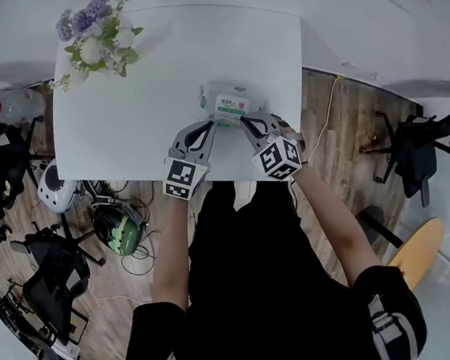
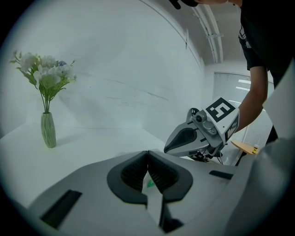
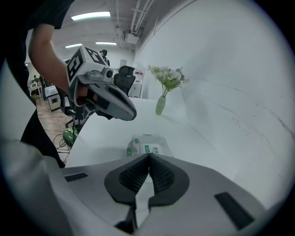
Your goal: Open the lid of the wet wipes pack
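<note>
Left gripper (image 1: 210, 127), right gripper (image 1: 246, 123): jaws closed tip to tip, empty. Wet wipes pack (image 1: 232, 103) just beside, 12 o'clock, on table (image 1: 126, 137).

The table (image 1: 126, 137) is smooth, matt white. The wet wipes pack (image 3: 148, 144) is faintly glossy plastic film. The left gripper (image 2: 147, 153) and right gripper (image 3: 149, 156) have matt grey plastic shells with ribbed black pads (image 3: 162, 177). The floor (image 1: 350, 123) is wood planking.

We've got a white table (image 1: 116, 122) with flowers (image 1: 94, 39) at its far-left corner; a green helmet (image 1: 120, 227) sits on the wooden floor (image 1: 338, 125) beside it. Black office chairs (image 1: 414, 155) stand on both sides.
</note>
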{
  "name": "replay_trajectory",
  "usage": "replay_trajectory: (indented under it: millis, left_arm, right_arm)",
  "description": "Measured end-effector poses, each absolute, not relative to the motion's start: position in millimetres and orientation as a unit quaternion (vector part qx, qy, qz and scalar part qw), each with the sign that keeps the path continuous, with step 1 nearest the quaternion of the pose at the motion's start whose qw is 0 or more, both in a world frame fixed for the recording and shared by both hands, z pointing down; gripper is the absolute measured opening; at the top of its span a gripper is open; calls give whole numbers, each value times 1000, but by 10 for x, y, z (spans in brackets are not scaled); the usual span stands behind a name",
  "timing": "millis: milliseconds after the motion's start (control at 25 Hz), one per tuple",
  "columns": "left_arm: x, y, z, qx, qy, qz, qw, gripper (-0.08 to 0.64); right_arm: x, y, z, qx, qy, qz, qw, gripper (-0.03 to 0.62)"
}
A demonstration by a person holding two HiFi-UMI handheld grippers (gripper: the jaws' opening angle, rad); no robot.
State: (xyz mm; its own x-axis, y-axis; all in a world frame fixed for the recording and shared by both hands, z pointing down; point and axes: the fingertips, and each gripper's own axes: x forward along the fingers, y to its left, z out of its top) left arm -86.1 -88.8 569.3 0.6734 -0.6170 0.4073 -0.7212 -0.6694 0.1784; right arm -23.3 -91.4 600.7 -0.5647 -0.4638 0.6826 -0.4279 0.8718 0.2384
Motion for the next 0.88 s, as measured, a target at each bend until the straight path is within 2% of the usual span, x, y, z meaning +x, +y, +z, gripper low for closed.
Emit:
replay_trajectory:
  millis: [480,640,880]
  left_arm:
    - [-899,-1014,6164,895,-363,176,188,23]
    - [-923,-1038,6280,891,-365,179,200,23]
    - [-954,-1069,6295,891,-366,181,200,23]
  right_arm:
    - [-388,-983,6318,256,-881,-19,397,18]
    - [-404,-1028,6397,260,-875,-30,407,83]
    - [-452,-1000,6466,251,-875,-37,412,110]
